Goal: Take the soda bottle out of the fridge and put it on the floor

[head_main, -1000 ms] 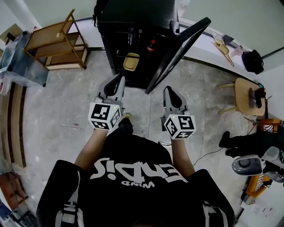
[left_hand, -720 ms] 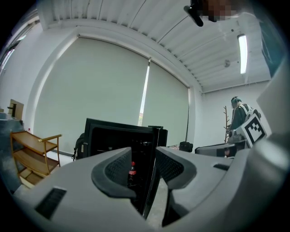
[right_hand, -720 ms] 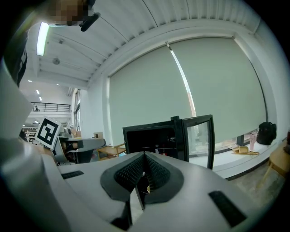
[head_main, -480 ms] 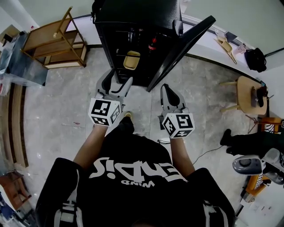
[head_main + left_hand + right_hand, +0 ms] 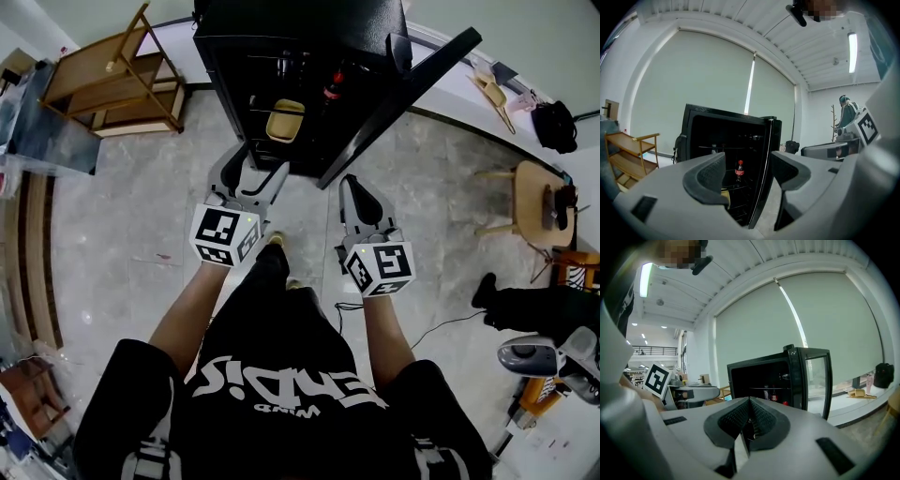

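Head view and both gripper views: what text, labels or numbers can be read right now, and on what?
"ENDIS", roughly, upside down, white on the person's black shirt; smaller line below is unreadable.
Soda bottle red label: too small to read.
Marker cubes: square patterns only, no words.

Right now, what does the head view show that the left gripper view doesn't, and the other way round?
Only the head view: a round table and the print on the person's shirt.
Only the left gripper view: a ceiling light, a blind and a coat stand.
Both: the fridge with its door open, the soda bottle inside, a wooden rack, and the left gripper, whose jaws have just been opening with nothing between them.
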A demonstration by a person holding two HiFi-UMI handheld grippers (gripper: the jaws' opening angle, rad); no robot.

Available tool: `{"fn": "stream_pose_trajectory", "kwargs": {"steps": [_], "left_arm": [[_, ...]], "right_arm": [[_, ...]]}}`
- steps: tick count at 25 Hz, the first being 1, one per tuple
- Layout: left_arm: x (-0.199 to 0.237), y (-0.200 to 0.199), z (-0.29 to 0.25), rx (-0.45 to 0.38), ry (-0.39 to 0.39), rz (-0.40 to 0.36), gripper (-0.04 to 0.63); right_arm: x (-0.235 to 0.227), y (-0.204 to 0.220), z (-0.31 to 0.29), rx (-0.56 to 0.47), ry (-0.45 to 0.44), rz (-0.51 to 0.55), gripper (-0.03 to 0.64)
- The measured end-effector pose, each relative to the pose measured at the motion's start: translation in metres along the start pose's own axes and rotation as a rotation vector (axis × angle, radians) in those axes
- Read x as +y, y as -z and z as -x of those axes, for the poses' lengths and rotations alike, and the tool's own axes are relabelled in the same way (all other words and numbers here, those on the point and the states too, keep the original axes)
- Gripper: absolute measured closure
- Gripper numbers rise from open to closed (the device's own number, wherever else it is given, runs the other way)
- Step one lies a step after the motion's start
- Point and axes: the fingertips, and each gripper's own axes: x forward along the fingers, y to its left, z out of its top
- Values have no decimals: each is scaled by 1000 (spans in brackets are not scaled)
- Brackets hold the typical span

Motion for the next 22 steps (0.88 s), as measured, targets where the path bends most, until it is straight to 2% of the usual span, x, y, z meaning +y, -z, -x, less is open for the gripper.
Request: {"fn": "stream_pose_trajectory", "kwargs": {"steps": [7,11,18,22], "left_arm": [[24,40,-37,-49,2,-5,298],[29,68,-61,-34,48,-1,298],[40,106,-110,-9,43,-23,262],[48,125,-148,5,47,-2,256]], "right_arm": [[-25,41,-18,-35,74,-3,595],[-38,63,-25,-52,95,-29,595],[-53,83,-35,-42,116,-53,595],[-61,86,-41,-42,117,-61,595]]}}
